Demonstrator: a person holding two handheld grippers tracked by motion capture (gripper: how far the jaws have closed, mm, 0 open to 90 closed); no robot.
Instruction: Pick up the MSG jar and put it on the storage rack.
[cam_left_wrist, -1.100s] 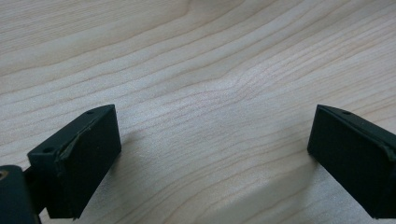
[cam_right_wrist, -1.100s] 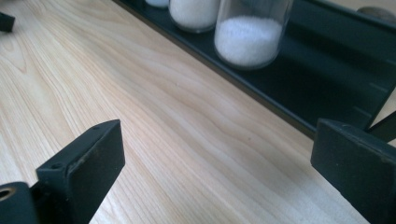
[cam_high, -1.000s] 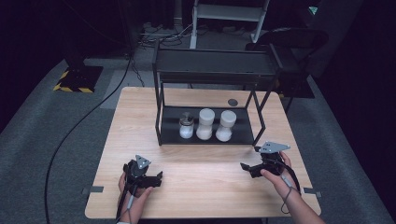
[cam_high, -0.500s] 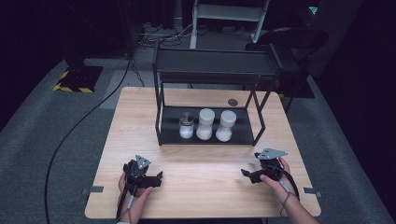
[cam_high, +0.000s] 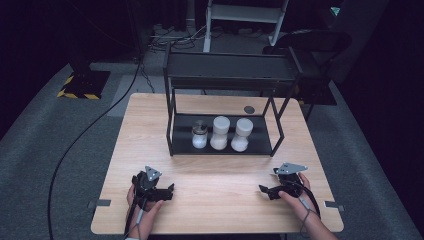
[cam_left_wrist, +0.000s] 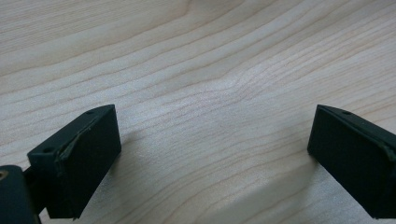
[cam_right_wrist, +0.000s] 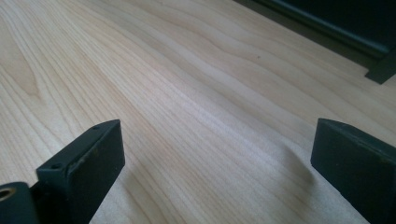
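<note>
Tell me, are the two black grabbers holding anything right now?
No, nothing is held. The left gripper and the right gripper both have their jaws wide apart over the bare wooden table. The jars sit untouched on the black rack.

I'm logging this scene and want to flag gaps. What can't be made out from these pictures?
- Contents of the three jars on the rack's lower shelf: too small in the high view; only white fill shows.
- The dark round spot on the table: too small to identify.
- Top shelf surface: too dark.
- Right gripper view: the rack's foot is cut off by the edge.
</note>
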